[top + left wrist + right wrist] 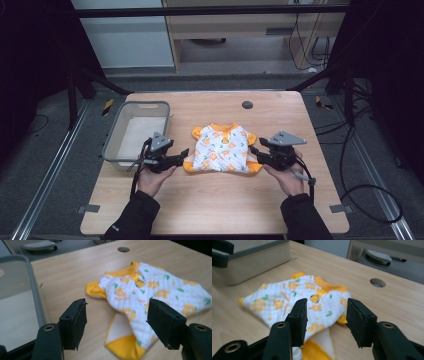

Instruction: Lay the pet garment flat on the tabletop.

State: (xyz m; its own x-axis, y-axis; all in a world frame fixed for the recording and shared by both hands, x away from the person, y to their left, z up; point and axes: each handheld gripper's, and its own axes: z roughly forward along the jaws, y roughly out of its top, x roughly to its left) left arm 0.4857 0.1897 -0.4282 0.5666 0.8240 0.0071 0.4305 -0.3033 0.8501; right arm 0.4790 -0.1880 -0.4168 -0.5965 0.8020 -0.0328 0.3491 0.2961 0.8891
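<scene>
A small white quilted garment (222, 149) with orange flowers and yellow trim lies flat on the wooden table (215, 200). My left gripper (182, 154) sits at the garment's lower left corner, open, and its pads hold nothing. In the left gripper view the garment (150, 290) spreads ahead and to the right of the open left gripper (116, 307). My right gripper (254, 151) is at the garment's right edge, also open. In the right gripper view the right gripper (327, 306) hovers over the garment (287, 297), its jaws apart from the cloth.
A grey plastic basket (116, 131) stands on the table's left side, just behind my left hand. Near the far edge, a round cable hole (247, 105) is set into the tabletop. Bare wood lies in front of the garment.
</scene>
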